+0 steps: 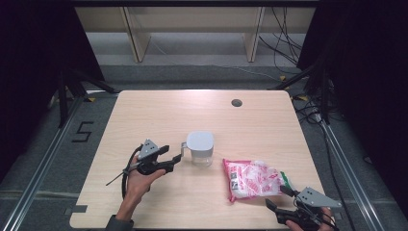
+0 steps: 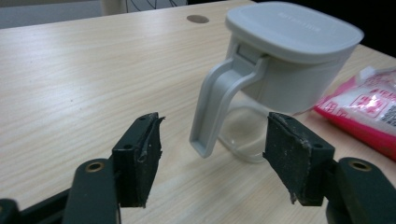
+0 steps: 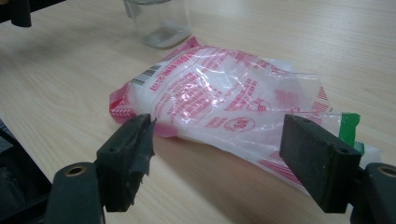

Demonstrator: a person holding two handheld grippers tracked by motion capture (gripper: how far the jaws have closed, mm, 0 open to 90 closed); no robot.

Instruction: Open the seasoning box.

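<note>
A clear jug with a grey lid (image 1: 199,147) and grey handle (image 2: 212,109) stands upright mid-table. My left gripper (image 1: 172,156) sits just left of the handle, open, its pads clear of it with nothing between them; the left gripper view has the jug (image 2: 285,60) just beyond the open gripper (image 2: 215,158). A red-and-white plastic bag (image 1: 252,179) lies flat to the jug's right. My right gripper (image 1: 279,198) rests near the table's front right, open, just short of the bag (image 3: 224,100), with the gripper (image 3: 217,154) holding nothing.
The wooden table (image 1: 159,110) has a round cable hole (image 1: 236,102) at the back. Metal rails and cables run along the floor on both sides. A shelf frame (image 1: 192,29) stands beyond the table.
</note>
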